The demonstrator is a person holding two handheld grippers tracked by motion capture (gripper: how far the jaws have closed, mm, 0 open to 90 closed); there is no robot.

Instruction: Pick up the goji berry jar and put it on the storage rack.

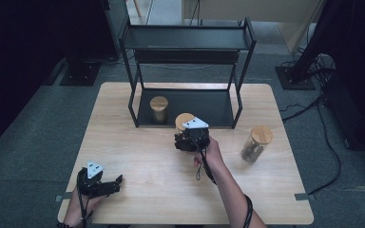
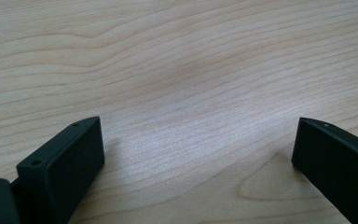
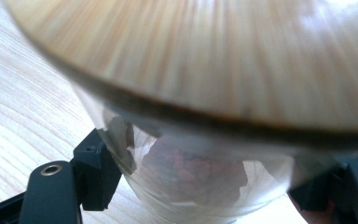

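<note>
1. R claw is mid-surface, just in front of the black shelf rack, and pinches a glass jar w/ a wooden lid.
2. In the right gripper view the jar sits betw. the two black jaws, pads pressed on the glass both sides; reddish-brown bits inside, wide lid overhead, blurred.
3. Can't tell if the jar base is on the surface or lifted off it.
4. L claw is near the front-left corner of the surface, spread wide, holding nothing; well apart from the jar.
5. The left gripper view has both jaws far apart w/ bare wood grain betw. them.
6. 2nd jar, wooden lid, stands upright on the rack's bottom shelf, left part.
7. 3rd jar, dark contents, wooden lid, stands on the surface to the right, near the right edge, apart from the rack.
</note>
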